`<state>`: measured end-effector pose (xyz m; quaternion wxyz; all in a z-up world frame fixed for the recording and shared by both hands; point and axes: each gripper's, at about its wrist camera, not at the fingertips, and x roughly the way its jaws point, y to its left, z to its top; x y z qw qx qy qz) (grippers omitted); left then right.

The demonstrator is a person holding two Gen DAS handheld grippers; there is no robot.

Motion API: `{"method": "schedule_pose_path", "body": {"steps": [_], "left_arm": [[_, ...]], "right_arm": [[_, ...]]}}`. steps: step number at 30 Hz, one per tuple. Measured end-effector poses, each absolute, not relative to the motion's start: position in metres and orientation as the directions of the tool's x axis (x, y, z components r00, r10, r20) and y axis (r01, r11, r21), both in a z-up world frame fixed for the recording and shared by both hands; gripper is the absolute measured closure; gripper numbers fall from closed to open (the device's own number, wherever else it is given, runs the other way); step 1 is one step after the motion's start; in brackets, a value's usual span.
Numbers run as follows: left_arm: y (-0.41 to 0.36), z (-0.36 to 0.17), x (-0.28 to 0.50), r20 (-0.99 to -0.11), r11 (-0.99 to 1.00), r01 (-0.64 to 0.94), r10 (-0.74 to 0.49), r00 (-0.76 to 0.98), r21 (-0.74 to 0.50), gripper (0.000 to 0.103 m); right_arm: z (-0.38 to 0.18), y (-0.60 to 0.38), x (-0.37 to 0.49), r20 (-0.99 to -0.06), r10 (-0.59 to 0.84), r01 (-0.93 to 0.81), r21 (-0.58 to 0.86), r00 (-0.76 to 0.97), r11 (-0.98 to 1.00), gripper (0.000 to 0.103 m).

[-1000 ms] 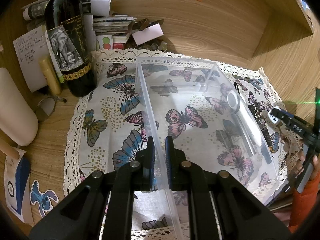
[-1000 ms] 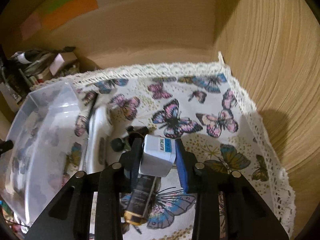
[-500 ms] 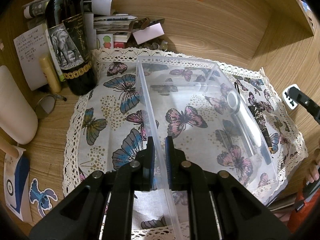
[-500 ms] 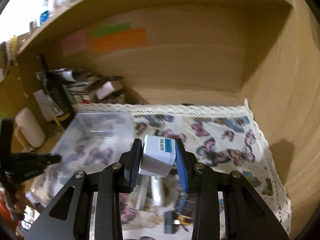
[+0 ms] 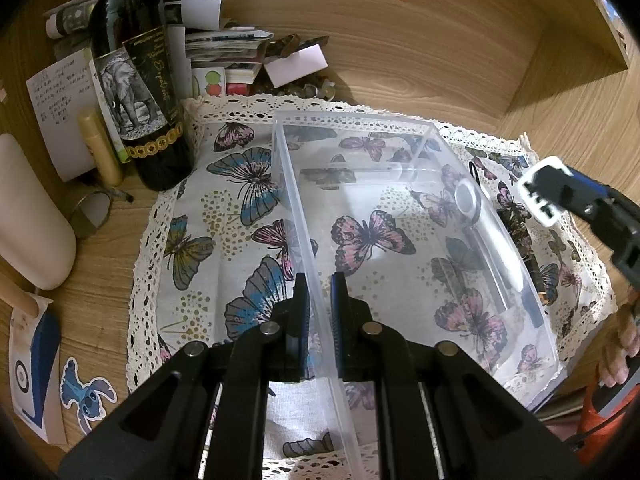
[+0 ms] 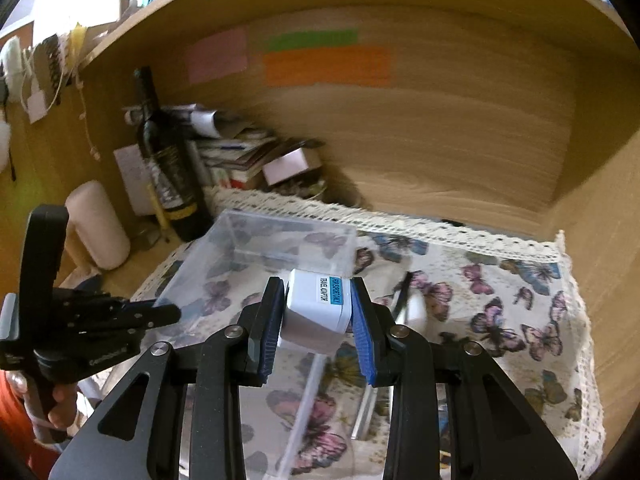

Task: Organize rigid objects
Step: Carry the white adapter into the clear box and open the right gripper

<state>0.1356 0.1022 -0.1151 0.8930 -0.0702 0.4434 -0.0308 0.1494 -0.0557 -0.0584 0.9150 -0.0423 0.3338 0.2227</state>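
Pinching white cube adapter (image 6: 316, 316), blue label: right gripper (image 6: 317, 322); left gripper (image 5: 319, 308) clamps clear bin (image 5: 400, 216) wall.

Left gripper (image 5: 319, 312): jaws nearly closed, pinching the thin wall of the clear bin (image 5: 420, 216) between its pads, pointing forward and down. From the right wrist view its black body sits low on the left, a bare hand (image 6: 60, 402) wrapped round the handle. Right gripper (image 6: 316, 324): blue pads clamped on both sides of a white adapter (image 6: 316, 310) – held raised, level, aimed forward. In the left wrist view it enters from the right edge, with fingers of the right hand (image 5: 622, 344) below it.
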Motion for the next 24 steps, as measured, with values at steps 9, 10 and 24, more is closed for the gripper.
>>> {"method": "schedule_pose_path", "body": {"steps": [9,10,24], "left_arm": [[0.101,-0.115,0.135,-0.787,0.99,-0.001,-0.11,0.607,-0.139,0.092],[0.101,-0.115,0.135,-0.787,0.99,0.0,-0.11,0.608,-0.139,0.092],[0.1,-0.115,0.135,-0.786,0.991,0.004,-0.11,0.608,-0.136,0.092]], "right_arm": [[-0.086,-0.027,0.164,-0.715,0.388,-0.489,0.075,0.582,0.869,0.073],[-0.091,-0.023,0.166,-0.728,0.384,-0.497,0.068,0.568,0.865,0.073],[-0.088,-0.022,0.166,-0.736,0.385,-0.506,0.067,0.557,0.86,0.072]]}}
